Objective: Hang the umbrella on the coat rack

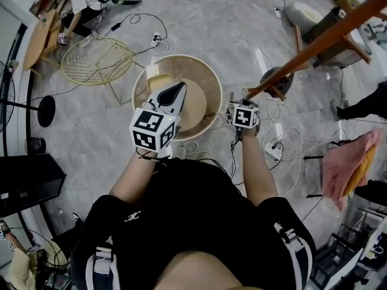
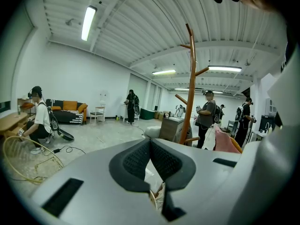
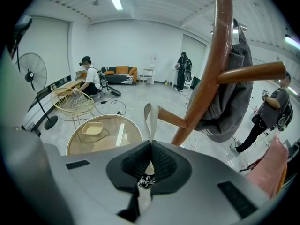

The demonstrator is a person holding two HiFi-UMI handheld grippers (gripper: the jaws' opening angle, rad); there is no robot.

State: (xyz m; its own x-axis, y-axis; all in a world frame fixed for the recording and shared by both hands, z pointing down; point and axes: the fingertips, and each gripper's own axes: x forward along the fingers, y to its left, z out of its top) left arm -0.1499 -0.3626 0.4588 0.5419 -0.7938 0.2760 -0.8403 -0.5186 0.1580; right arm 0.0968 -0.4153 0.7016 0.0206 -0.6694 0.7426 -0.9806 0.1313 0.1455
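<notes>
My right claw (image 3: 151, 145) pinches the strap (image 3: 151, 121) of the umbrella (image 3: 145, 183), its loop at the tip of a low peg (image 3: 174, 119) on the coat rack (image 3: 221, 55). My left claw (image 2: 150, 142) is closed and empty above the round counter (image 1: 213, 83).

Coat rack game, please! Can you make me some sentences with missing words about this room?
1. The cloth hanging on the coat rack is ___.
2. The table has a ___ top.
3. The tray on it is ___.
4. The right claw is ___ on a pale strap loop.
Missing words: grey, round, yellow, shut.
</notes>
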